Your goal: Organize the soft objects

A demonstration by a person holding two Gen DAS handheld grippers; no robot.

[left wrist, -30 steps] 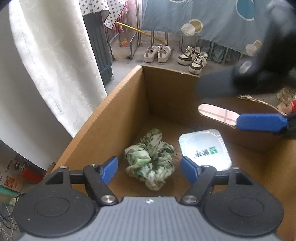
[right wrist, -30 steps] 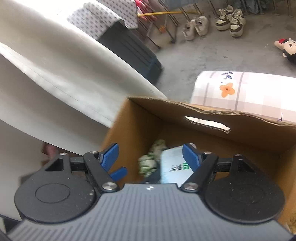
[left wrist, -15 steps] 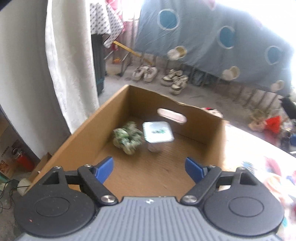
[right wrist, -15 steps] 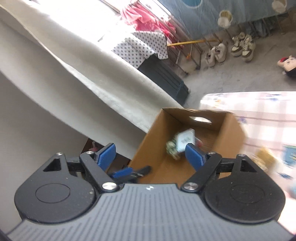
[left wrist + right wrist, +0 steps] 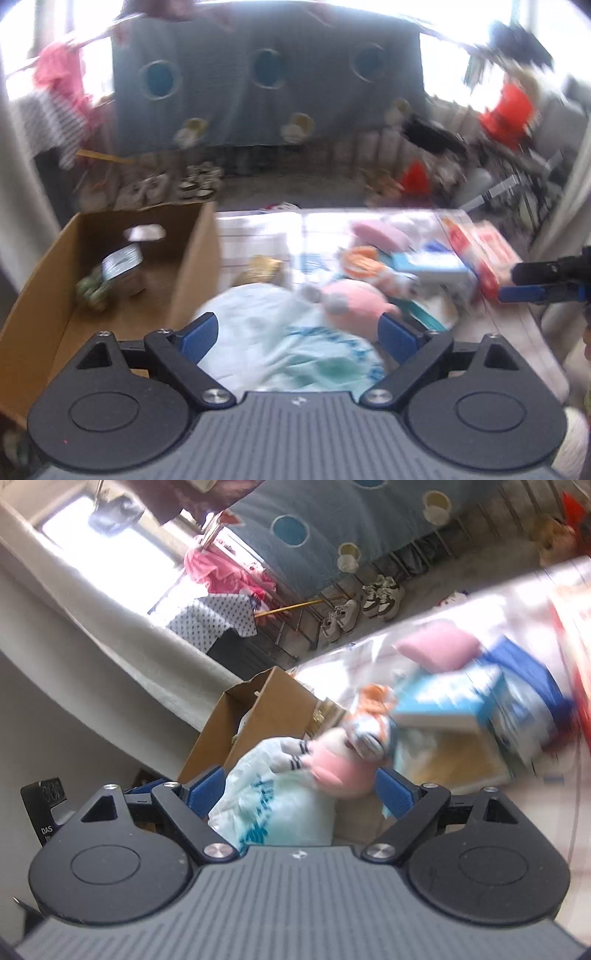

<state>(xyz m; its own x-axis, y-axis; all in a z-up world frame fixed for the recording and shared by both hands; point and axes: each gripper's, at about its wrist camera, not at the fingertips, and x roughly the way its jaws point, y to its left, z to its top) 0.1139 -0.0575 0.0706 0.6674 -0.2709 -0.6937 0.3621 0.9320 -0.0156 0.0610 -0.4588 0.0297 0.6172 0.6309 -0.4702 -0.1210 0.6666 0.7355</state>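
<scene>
1. The left tongs (image 5: pixel 298 334) stand wide apart with nothing pressed between their blue pads; their jaws have just been opening. They hang over a pale mint plastic bag (image 5: pixel 280 332) with blue print that lies on the counter (image 5: pixel 532 332).
2. The right tongs (image 5: pixel 299 788) are likewise spread wide and hold nothing, their jaws also having just been opening. In the left wrist view they show at the right edge (image 5: pixel 543 291), beside a red box (image 5: pixel 484 254).
3. The cardboard box (image 5: pixel 192 266) stands at the left end of the counter. Inside it lie a green scrunchie (image 5: pixel 92 291) and, touching it, a foil-lidded cup (image 5: pixel 123 264).
4. A pink plush toy (image 5: pixel 354 302) with grey ears rests against the bag, just beyond the left tongs' right pad. In the right wrist view it sits between the pads without touching them (image 5: pixel 336 768).
5. Behind the plush lies an orange and white toy (image 5: pixel 369 266), and farther back a pink cushion (image 5: pixel 380 234).
6. A blue and white carton (image 5: pixel 461 705) lies between the orange toy and the red box.
7. A gold crinkled thing (image 5: pixel 262 269) sits just beside the cardboard box wall; blur hides what it is.
8. Both views are smeared by motion.
</scene>
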